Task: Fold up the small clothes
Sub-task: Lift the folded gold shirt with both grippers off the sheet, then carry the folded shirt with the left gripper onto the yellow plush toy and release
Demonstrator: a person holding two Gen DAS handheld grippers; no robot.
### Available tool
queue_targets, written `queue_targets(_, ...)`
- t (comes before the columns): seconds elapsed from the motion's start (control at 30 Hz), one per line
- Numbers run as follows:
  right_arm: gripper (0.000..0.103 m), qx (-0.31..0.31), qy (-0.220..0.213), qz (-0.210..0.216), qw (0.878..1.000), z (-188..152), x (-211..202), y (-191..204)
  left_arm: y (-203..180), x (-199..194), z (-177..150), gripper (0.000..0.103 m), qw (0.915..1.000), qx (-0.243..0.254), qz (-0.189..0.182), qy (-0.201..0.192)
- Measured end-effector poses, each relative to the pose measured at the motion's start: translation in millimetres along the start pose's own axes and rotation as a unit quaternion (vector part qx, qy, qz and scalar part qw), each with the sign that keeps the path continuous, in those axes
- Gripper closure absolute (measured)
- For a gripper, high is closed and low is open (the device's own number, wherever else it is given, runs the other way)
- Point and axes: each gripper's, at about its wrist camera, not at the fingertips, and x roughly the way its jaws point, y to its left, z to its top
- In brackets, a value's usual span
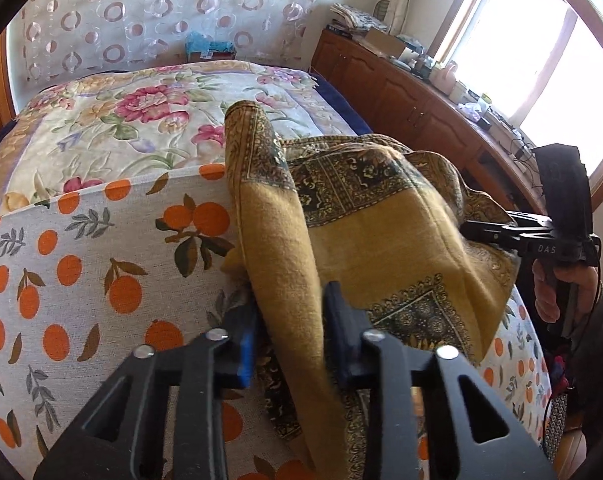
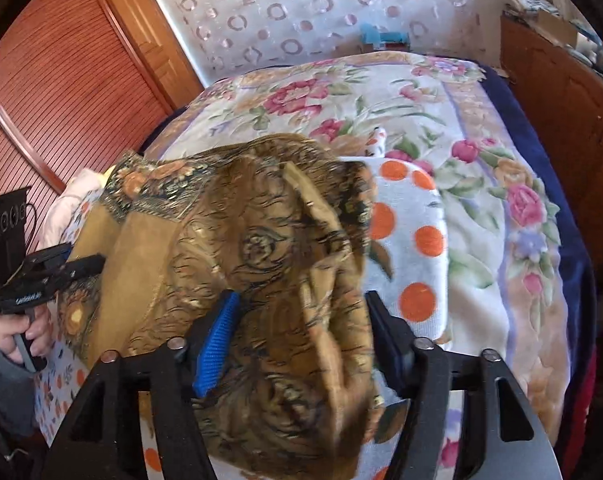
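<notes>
A mustard-yellow cloth [image 1: 381, 240] with dark patterned borders lies bunched on the bed, partly lifted into folds. In the left wrist view my left gripper [image 1: 293, 340] is shut on a hanging fold of it, the blue pad [image 1: 247, 344] against the cloth's left side. My right gripper [image 1: 475, 230] bites the cloth's right edge there, held by a hand [image 1: 561, 292]. In the right wrist view the cloth [image 2: 261, 240] fills the gap of the right gripper [image 2: 301, 340], which is shut on a thick bunch. The left gripper [image 2: 87, 265] grips the far left edge.
An orange-print sheet [image 1: 81, 280] covers the near bed, over a floral blanket [image 1: 141, 120]. A cluttered wooden cabinet [image 1: 401, 92] and a window [image 1: 541, 60] stand on the right. A louvred wooden door [image 2: 61, 100] and a pink garment [image 2: 69, 204] are at the left.
</notes>
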Motion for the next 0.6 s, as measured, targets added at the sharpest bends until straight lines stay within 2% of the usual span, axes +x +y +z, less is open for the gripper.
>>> queue_targets(0.03, 0.054, -0.003, 0.003, 0.001, 1.0, -1.7, 1.1, 0.2, -0.9, -2.0, 0.0, 0.086, 1.0, 0.001, -0.005, -0.001)
queue_targets(0.07, 0.071, -0.005, 0.003, 0.006, 1.0, -1.3, 1.1, 1.4, -2.3, -6.6, -0.3, 0.088, 0.9999, 0.001, -0.01, -0.004)
queue_targets(0.1, 0.082, -0.006, 0.005, 0.012, 1.0, -0.5, 1.1, 2.2, -2.6, -10.5, -0.4, 0.089, 0.9999, 0.001, -0.016, -0.007)
queue_targets(0.17, 0.089, -0.021, -0.007, 0.007, 1.0, 1.1, -8.8, 6.2, -3.7, -24.4, -1.2, 0.09, 0.9993, -0.002, -0.034, -0.018)
queue_targets(0.27, 0.091, -0.055, -0.039, -0.005, 0.998, 7.0, -27.5, 30.7, -4.8, -57.1, -6.6, 0.09, 0.9979, -0.001, -0.045, -0.047)
queue_targets(0.4, 0.091, -0.107, -0.081, 0.002, 0.991, 27.8, -48.0, 80.2, 11.3, -125.2, -22.3, 0.09, 0.9931, -0.012, -0.041, -0.109)
queue_targets(0.5, 0.091, -0.147, -0.101, 0.03, 0.983, 52.9, -51.3, 124.6, 41.4, -177.6, -41.4, 0.09, 0.9877, -0.038, -0.015, -0.151)
queue_targets(0.6, 0.091, -0.198, -0.111, 0.058, 0.972, 81.6, -37.6, 177.8, 76.1, -220.9, -64.3, 0.09, 0.9818, -0.067, 0.017, -0.177)
